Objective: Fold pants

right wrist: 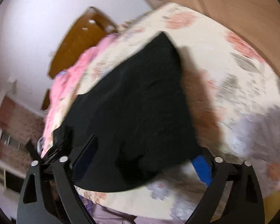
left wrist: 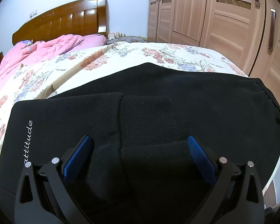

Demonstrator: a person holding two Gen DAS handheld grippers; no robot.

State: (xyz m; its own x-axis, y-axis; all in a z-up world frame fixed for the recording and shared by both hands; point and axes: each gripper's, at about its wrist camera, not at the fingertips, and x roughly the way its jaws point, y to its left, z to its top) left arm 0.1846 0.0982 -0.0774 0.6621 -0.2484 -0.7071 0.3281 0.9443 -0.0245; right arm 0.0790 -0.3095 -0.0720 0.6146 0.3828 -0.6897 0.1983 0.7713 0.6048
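Observation:
Black pants [left wrist: 177,97] lie folded on the flowered bedspread [left wrist: 121,56], with white lettering near their left edge. My left gripper [left wrist: 139,139] hovers low over the near part of the pants, its blue-padded fingers [left wrist: 78,155] spread wide, one on each side of a folded flap; it is open. The right wrist view is blurred. There the pants [right wrist: 136,97] stretch away from my right gripper [right wrist: 145,149], and their near edge lies between its widely spread fingers. The blue pad [right wrist: 202,169] on the right stands clear of the cloth, so this gripper is open.
A pink quilt [left wrist: 37,56] is bunched at the head of the bed below a wooden headboard [left wrist: 65,20]. A wooden wardrobe [left wrist: 224,18] stands to the right, close to the bed's edge. A bedside stand with small items [left wrist: 121,37] sits by the wall.

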